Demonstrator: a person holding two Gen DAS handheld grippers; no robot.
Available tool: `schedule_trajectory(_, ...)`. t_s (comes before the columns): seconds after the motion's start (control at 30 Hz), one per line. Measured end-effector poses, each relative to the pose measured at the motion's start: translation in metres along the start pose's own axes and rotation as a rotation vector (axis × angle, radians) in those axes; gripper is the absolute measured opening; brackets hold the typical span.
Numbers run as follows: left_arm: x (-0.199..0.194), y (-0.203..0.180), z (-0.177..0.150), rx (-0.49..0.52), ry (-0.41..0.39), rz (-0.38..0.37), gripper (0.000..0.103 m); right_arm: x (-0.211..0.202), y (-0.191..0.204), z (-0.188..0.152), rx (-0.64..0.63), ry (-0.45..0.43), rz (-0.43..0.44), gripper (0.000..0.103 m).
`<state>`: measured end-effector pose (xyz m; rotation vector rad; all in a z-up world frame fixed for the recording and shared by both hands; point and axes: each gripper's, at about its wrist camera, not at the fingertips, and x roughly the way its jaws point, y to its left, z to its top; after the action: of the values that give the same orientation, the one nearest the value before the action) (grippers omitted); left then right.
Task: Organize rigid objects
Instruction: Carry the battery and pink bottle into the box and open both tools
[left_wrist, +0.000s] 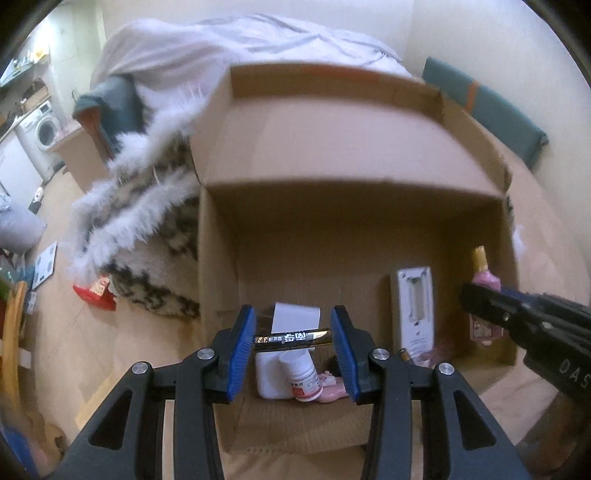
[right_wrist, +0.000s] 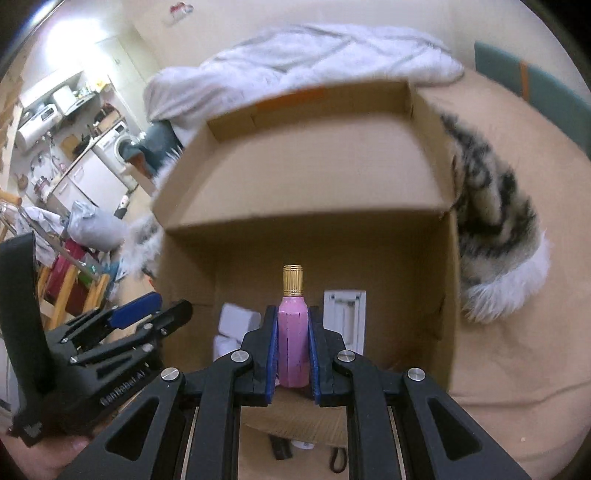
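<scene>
An open cardboard box (left_wrist: 351, 229) stands on a bed. My left gripper (left_wrist: 293, 338) is shut on a black and gold battery (left_wrist: 295, 338), held crosswise over the box's near left part. Below it lie a white block (left_wrist: 271, 376), a small white pill bottle with a red label (left_wrist: 303, 376) and a pink item (left_wrist: 332, 391). A white remote (left_wrist: 413, 310) lies on the box floor. My right gripper (right_wrist: 292, 350) is shut on a pink bottle with a gold cap (right_wrist: 293, 332), held over the box (right_wrist: 306, 177); it also shows in the left wrist view (left_wrist: 484, 280).
A furry black and white blanket (left_wrist: 147, 236) lies left of the box and a white quilt (left_wrist: 229, 40) behind it. A red packet (left_wrist: 95, 293) lies on the tan sheet. A green cushion (left_wrist: 491, 99) sits at the back right. A washing machine (left_wrist: 42, 129) stands far left.
</scene>
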<state>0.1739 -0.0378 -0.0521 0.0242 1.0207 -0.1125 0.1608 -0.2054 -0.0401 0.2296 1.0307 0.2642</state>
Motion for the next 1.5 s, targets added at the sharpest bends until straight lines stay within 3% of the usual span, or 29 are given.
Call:
schedule_trajectory(0.23, 0.026, -0.002, -0.003, 0.000, 0.050, -0.004, 0.038, 0.040, -0.015, -0.010, 0.042, 0.110, -0.016, 0.016)
schedule_trajectory(0.63, 0.045, -0.005, -0.004, -0.005, 0.103, 0.009, 0.038, 0.063, -0.025, -0.012, 0.086, 0.183, -0.040, 0.016)
schedule_trajectory(1.27, 0.049, -0.012, -0.011, -0.010, 0.095, -0.021, 0.038, 0.058, -0.031, -0.011, 0.095, 0.166, -0.046, 0.016)
schedule_trajectory(1.33, 0.049, -0.012, -0.011, -0.008, 0.090, -0.026, 0.041, 0.055, -0.030, -0.010, 0.093, 0.154, -0.041, 0.016)
schedule_trajectory(1.4, 0.047, -0.015, -0.012, -0.007, 0.086, -0.042, 0.064, 0.055, -0.028, -0.009, 0.088, 0.154, -0.038, 0.016)
schedule_trajectory(1.5, 0.045, -0.017, -0.012, -0.016, 0.070, -0.050, 0.076, 0.053, -0.027, -0.007, 0.081, 0.150, -0.041, 0.029)
